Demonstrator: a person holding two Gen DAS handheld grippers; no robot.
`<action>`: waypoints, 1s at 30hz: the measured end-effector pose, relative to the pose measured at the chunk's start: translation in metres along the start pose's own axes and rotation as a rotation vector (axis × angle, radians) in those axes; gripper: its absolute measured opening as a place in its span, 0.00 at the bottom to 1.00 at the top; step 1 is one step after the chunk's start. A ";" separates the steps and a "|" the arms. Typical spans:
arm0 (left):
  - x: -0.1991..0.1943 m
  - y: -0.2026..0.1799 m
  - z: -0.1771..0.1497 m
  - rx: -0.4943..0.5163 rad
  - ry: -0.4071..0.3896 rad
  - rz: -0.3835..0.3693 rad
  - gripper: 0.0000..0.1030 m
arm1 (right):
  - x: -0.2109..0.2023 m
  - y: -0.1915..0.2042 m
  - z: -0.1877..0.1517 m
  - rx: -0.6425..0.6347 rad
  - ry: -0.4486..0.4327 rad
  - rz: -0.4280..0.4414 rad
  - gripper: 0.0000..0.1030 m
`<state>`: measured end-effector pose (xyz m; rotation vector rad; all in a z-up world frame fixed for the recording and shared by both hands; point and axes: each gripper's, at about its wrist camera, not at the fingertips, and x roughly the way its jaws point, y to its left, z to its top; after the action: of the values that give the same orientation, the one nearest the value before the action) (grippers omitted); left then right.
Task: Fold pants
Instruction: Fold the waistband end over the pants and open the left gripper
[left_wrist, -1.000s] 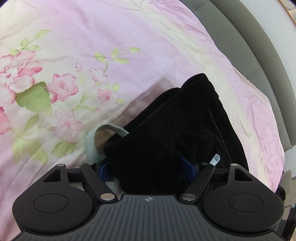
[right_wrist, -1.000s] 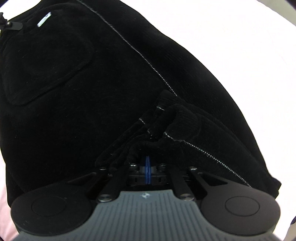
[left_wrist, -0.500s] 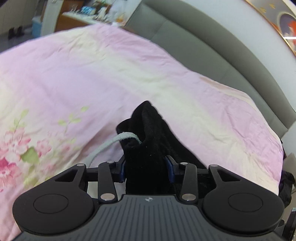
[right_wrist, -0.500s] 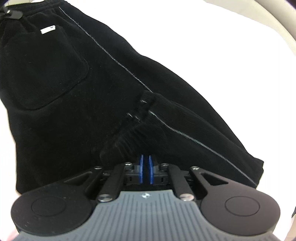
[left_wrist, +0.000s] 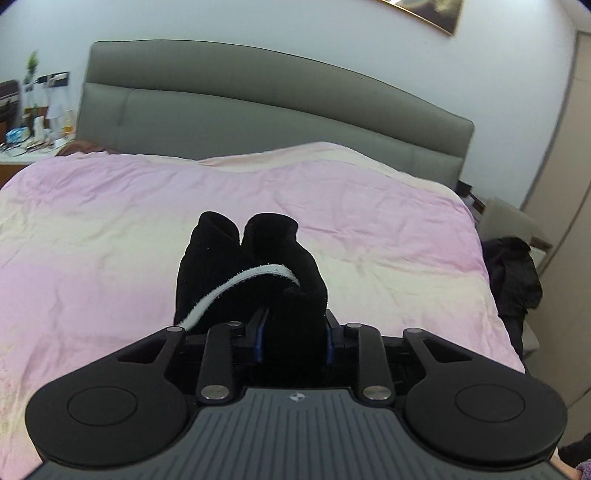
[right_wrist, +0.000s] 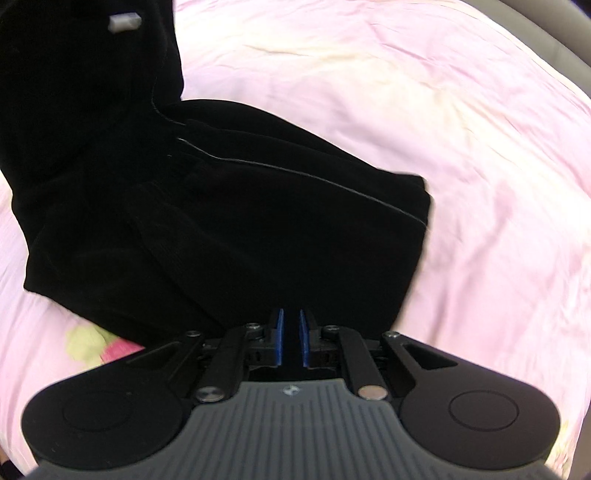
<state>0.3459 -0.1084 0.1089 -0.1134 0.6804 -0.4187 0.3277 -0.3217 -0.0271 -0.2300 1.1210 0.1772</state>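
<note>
The black pants (right_wrist: 229, 221) lie partly folded on the pink bedspread (right_wrist: 406, 92), with the upper part rising at the left, where a small white label (right_wrist: 123, 21) shows. My left gripper (left_wrist: 293, 339) is shut on a bunched black part of the pants (left_wrist: 255, 266), lifted above the bed, with a white drawstring (left_wrist: 240, 284) draped across it. My right gripper (right_wrist: 290, 339) has its blue pads (right_wrist: 279, 338) a narrow gap apart at the near edge of the pants, with dark cloth between them.
A grey padded headboard (left_wrist: 258, 107) stands behind the bed. A cluttered side table (left_wrist: 33, 136) is at the far left. Dark clothing (left_wrist: 513, 273) hangs over a chair at the bed's right edge. A floral print (right_wrist: 99, 343) shows on the bedspread.
My left gripper has lifted the bunched pants and tilted up, from the bedspread to the headboard. In the right wrist view the pants have drawn away and the pads have parted slightly.
</note>
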 end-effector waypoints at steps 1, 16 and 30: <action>0.010 -0.020 -0.006 0.045 0.018 -0.010 0.31 | -0.003 -0.006 -0.007 0.013 -0.011 -0.002 0.05; 0.128 -0.129 -0.150 0.304 0.497 -0.227 0.49 | -0.004 -0.054 -0.066 0.099 0.006 0.070 0.05; 0.068 -0.015 -0.094 0.244 0.468 -0.238 0.65 | -0.042 -0.038 -0.006 0.209 -0.104 0.125 0.40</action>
<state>0.3292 -0.1468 -0.0002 0.1417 1.0740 -0.7668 0.3147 -0.3605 0.0119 0.0358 1.0422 0.1797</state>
